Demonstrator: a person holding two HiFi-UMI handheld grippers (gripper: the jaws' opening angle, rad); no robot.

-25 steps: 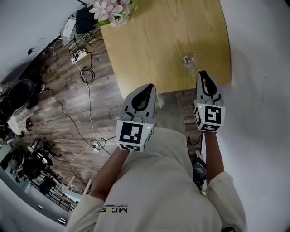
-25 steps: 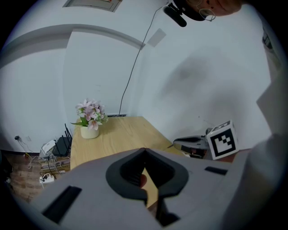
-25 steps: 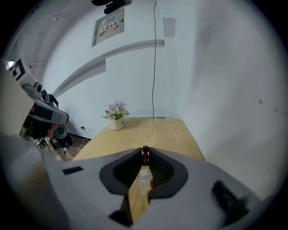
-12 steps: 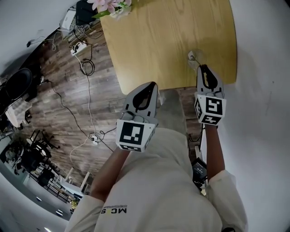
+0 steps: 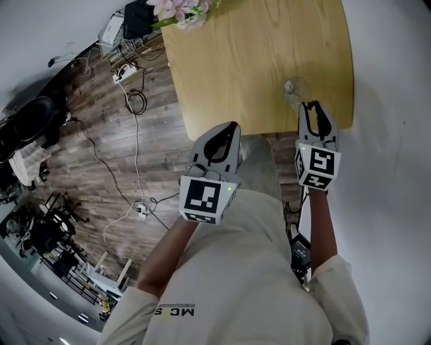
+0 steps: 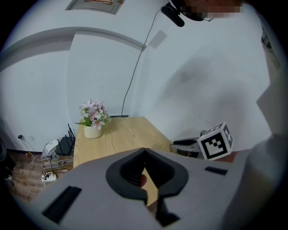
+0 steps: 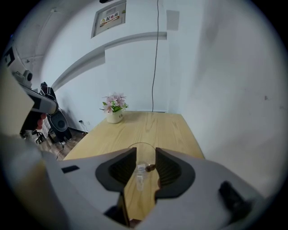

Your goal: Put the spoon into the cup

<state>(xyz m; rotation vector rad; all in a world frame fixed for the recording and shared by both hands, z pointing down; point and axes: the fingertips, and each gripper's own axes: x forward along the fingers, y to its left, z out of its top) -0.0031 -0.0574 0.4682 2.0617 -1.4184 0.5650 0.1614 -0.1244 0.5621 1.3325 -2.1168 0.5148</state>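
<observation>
The left tool is held closed and empty at the near edge of the counter. The right tool is held open and empty, just short of the glass cup, which stands on the counter. The spoon cannot be made out.

- A light wooden table stands against a white wall.
- A flower pot sits at its far end.
- The dark plank floor carries loose cables.

Counter: pale wood grain. Floor, frame left: dark brown planks. Left gripper and right gripper: grey, with black-and-white marker cubes. Flowers, top: pink. Cup: clear.
</observation>
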